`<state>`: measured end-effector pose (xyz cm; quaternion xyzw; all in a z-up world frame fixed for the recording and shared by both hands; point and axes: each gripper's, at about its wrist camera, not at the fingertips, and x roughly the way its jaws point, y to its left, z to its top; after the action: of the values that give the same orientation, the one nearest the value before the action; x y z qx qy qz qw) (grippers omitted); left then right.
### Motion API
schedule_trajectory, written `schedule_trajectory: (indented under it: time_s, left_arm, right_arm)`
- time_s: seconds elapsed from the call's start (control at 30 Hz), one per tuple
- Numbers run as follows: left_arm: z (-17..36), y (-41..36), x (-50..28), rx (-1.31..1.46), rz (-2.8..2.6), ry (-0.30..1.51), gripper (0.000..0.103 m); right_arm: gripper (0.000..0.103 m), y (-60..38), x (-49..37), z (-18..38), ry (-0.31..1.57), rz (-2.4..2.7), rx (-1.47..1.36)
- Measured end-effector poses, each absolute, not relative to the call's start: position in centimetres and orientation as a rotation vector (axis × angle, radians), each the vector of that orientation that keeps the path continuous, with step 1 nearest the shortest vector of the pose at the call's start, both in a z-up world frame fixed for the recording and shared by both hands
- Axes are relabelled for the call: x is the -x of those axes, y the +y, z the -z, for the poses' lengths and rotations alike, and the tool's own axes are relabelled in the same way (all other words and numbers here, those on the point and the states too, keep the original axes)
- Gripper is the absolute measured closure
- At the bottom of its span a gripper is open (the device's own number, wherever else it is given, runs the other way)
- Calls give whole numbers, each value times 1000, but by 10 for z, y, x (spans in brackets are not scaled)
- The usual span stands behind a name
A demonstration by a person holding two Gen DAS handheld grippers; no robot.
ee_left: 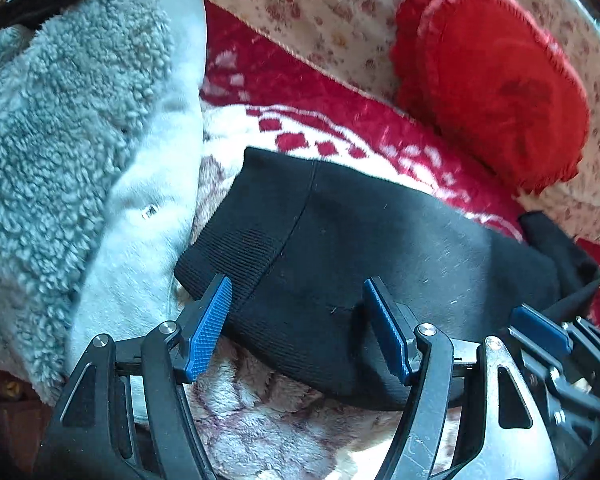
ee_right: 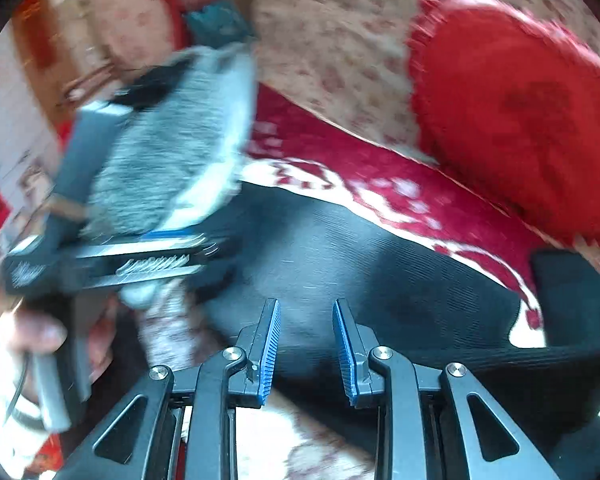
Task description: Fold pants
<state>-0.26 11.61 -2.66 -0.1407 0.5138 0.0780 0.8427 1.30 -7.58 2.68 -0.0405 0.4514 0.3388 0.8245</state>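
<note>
The black pants (ee_left: pixel 340 240) lie folded in a compact bundle on the red-and-white patterned blanket (ee_left: pixel 300 92), directly below both grippers. A ribbed cuff band forms the bundle's left end; a loose black flap trails off its right end toward the blanket's right edge.

Left gripper (ee_left: pixel 296 320) — jaws wide apart above the bundle's near edge, the blue ribbed pads clear of the fabric, nothing held. A grey fleece sleeve (ee_left: pixel 60 120) fills the left side of its view.

Right gripper (ee_right: pixel 306 344) — jaws parted by a moderate gap over the dark cloth. The pads do not press on the fabric; no fold is pinched between them.

In the right wrist view the left gripper appears blurred at the left, with a hand (ee_right: pixel 40 332) on its handle.

A red frilled cushion (ee_left: pixel 496 80) rests at the blanket's far right edge, against the floral sheet (ee_left: pixel 320 0). It is well apart from the pants.
</note>
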Motion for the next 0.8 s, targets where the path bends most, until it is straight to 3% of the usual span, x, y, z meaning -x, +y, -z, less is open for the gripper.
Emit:
schedule_trajectory:
  time_s: [0.13,0.37,0.6,0.8]
  left_arm:
    - [31,109,3,244,-183,1079,35]
    - [7,100,-6,274,-164,1028,35]
    - [1,70,-25,263,-106,1039,35]
    - [4,37,-34,252,-28,1057,35]
  right_arm:
    - [77,-81,-26,10,1067,-682,81]
    - [77,-97,-66,-37,957,-590,34]
    - [77,-128,-138,-42,996,-457,-41]
    - [75,-189,-134,-49,1012,-365,-47]
